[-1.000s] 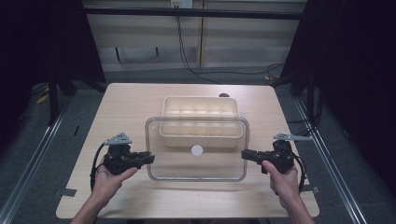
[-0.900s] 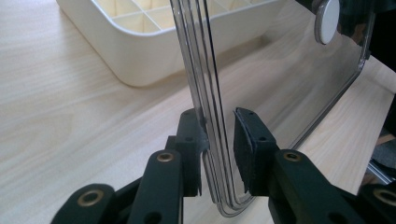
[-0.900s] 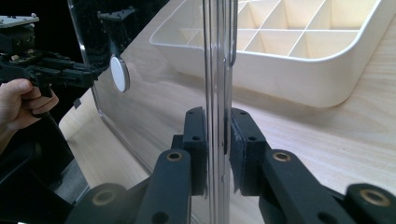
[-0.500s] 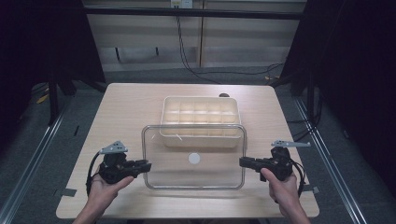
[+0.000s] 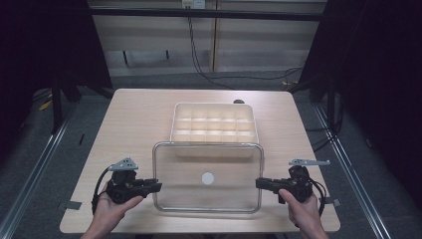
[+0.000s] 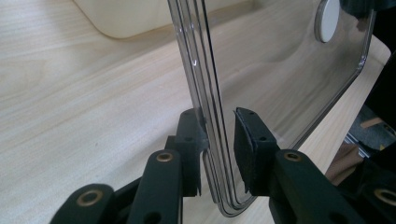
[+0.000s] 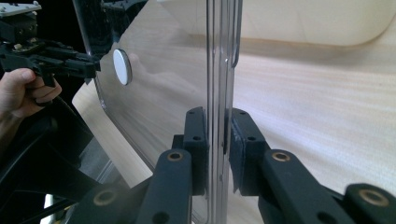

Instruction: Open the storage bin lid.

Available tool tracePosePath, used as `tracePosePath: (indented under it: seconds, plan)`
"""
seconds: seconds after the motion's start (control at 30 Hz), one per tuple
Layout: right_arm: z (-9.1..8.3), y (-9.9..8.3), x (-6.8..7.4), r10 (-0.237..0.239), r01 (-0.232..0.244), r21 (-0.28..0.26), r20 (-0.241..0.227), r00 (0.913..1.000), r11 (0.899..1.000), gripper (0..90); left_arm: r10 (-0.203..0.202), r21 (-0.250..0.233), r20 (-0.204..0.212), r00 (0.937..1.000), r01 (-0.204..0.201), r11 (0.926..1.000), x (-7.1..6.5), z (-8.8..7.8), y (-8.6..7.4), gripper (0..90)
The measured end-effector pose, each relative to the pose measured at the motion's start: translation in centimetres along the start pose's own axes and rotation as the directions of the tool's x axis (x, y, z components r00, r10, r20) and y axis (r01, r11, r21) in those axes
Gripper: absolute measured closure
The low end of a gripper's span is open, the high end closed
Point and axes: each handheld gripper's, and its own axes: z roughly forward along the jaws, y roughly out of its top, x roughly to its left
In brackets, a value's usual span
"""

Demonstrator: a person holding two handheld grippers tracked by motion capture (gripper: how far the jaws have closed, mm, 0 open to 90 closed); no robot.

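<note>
I am holding a clear lid (image 5: 207,199) with both grippers over the near half of the bench (image 5: 139,114), its far edge overlapping the near rim of the cream compartment tray (image 5: 214,127) that is sitting at the bench's middle. My left gripper (image 5: 155,186) is clamping its jaws on the lid's left edge, and my right gripper (image 5: 260,183) is clamping on the right edge. A white round disc (image 5: 208,178) is showing at the lid's centre. The lid's near edge is lying close to the bench's near edge.
</note>
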Motion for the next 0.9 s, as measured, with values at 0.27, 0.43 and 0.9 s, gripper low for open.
tracePosePath:
  seconds: [0.27, 0.43, 0.9]
  plan:
    - [0.1, -0.5, -0.2, -0.001, 0.001, 0.009, 0.010, 0.9999, 1.000, 78.4, -0.011, 0.012, 0.015, 0.9998, 0.011, 0.9999, 0.1, 0.5, -0.9, 72.1]
    - [0.5, -0.8, -0.5, 0.010, -0.011, 0.019, 0.014, 0.9998, 1.000, 78.3, -0.025, 0.028, 0.021, 0.9995, 0.024, 0.9993, 0.4, 1.0, -1.2, 72.1]
    - [1.5, -1.0, -1.6, 0.006, -0.010, 0.055, 0.065, 0.9978, 0.998, 76.8, -0.014, 0.047, 0.014, 0.9998, 0.014, 0.9988, 0.8, 2.4, -0.8, 68.4]
